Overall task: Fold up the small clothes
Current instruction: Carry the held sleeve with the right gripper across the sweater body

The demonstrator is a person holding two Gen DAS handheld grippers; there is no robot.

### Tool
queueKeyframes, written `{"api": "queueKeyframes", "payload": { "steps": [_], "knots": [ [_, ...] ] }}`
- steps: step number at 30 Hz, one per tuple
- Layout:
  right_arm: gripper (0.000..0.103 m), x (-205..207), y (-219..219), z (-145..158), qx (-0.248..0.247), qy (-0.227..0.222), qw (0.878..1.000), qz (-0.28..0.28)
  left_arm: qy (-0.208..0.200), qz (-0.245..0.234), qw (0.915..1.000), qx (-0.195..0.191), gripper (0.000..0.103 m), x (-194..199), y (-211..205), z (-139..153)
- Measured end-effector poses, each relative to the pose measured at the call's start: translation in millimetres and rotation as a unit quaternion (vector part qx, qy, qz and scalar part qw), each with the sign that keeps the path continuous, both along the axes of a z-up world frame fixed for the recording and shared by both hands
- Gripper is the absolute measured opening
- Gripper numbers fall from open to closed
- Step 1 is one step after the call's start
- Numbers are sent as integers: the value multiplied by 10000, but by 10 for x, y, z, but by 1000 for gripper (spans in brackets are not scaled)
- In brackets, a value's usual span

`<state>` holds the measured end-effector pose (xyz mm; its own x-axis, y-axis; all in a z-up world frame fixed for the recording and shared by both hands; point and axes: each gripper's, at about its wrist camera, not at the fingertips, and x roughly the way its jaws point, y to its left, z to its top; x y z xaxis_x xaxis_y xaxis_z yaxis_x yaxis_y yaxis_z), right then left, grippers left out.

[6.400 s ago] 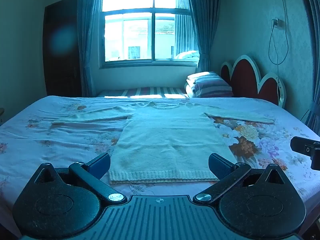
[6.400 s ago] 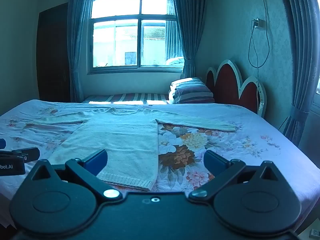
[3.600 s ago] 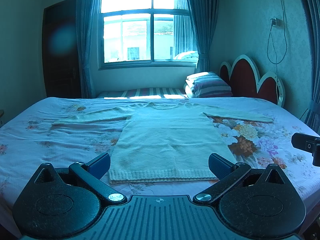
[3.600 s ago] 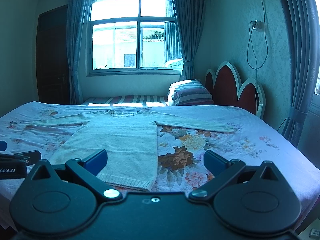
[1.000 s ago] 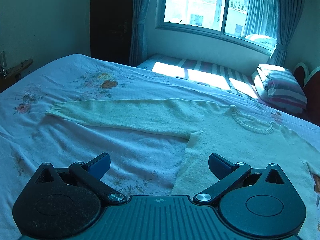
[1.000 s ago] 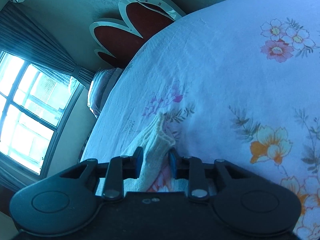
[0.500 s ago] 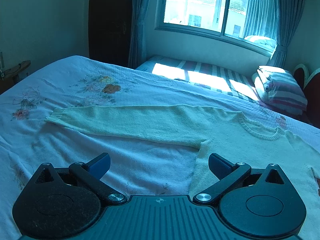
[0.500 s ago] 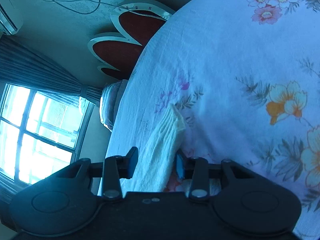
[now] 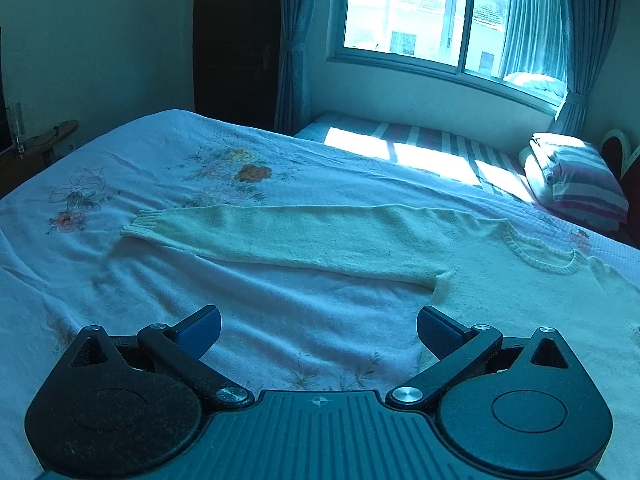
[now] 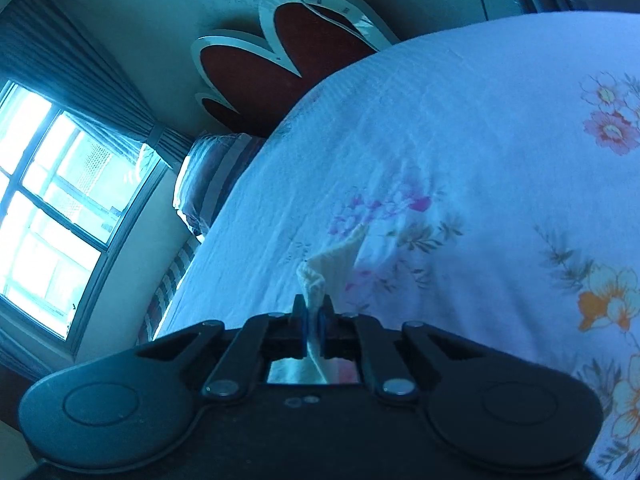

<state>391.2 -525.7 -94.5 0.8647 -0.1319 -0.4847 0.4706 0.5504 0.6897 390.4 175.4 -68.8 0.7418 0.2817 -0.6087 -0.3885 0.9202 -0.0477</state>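
Note:
A cream knit sweater (image 9: 500, 280) lies flat on the flowered bed sheet (image 9: 120, 280). Its left sleeve (image 9: 280, 236) stretches out to the left, with the ribbed cuff (image 9: 140, 222) at its end. My left gripper (image 9: 318, 330) is open and empty, low over the sheet just in front of that sleeve, near the armpit. My right gripper (image 10: 313, 320) is shut on the cuff of the right sleeve (image 10: 332, 264), which sticks up between the blue pads and is lifted off the sheet.
A folded striped quilt (image 9: 580, 184) lies at the head of the bed by the red and white headboard (image 10: 280, 48). A window (image 9: 440, 12) with curtains is behind. A dark door (image 9: 236, 40) stands at far left.
My right gripper has closed on the right sleeve cuff and raised it. My left gripper has drifted left along the left sleeve and stays open.

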Motion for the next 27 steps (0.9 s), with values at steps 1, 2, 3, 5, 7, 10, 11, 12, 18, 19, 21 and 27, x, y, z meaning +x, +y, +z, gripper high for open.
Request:
{"api": "queueKeyframes", "payload": {
  "steps": [1,2,3,5,7,10,11,12,18,19,21,27],
  "knots": [
    [6,52,116,110,-146,-41,9998,116,17,-24,10000,-5,103,17,49,-38],
    [6,102,242,216,-289,-87,9992,247,41,-56,10000,-20,103,39,99,-77],
    [6,169,382,324,-435,-113,9983,375,61,-82,9999,-49,103,62,153,-114],
    [6,300,698,520,-746,-140,9949,665,38,-129,9998,-136,103,81,263,-165],
    [6,506,1148,742,-1065,-225,9885,1053,5,-171,9997,-178,103,76,366,-193],
    [6,776,1813,941,-1323,-307,9771,1640,-9,-263,9996,-108,103,31,534,-224],
    [6,873,2062,980,-1383,-335,9723,1855,-4,-272,9996,-89,103,12,577,-231],
    [6,947,2302,996,-1408,-358,9677,2062,8,-293,9995,-83,103,-18,655,-238],
    [6,1460,3812,802,-1355,-179,9338,3307,56,-180,9997,-122,103,-145,1056,-321],
    [6,1526,4040,741,-1360,-94,9278,3474,55,-134,9998,-141,103,-161,1126,-334],
    [6,1613,4366,608,-1353,57,9175,3740,55,-36,9998,-175,103,-185,1260,-360],
    [6,1545,5169,268,-1604,443,8930,4182,78,117,9996,-253,103,-189,1516,-452]
  ]
}}
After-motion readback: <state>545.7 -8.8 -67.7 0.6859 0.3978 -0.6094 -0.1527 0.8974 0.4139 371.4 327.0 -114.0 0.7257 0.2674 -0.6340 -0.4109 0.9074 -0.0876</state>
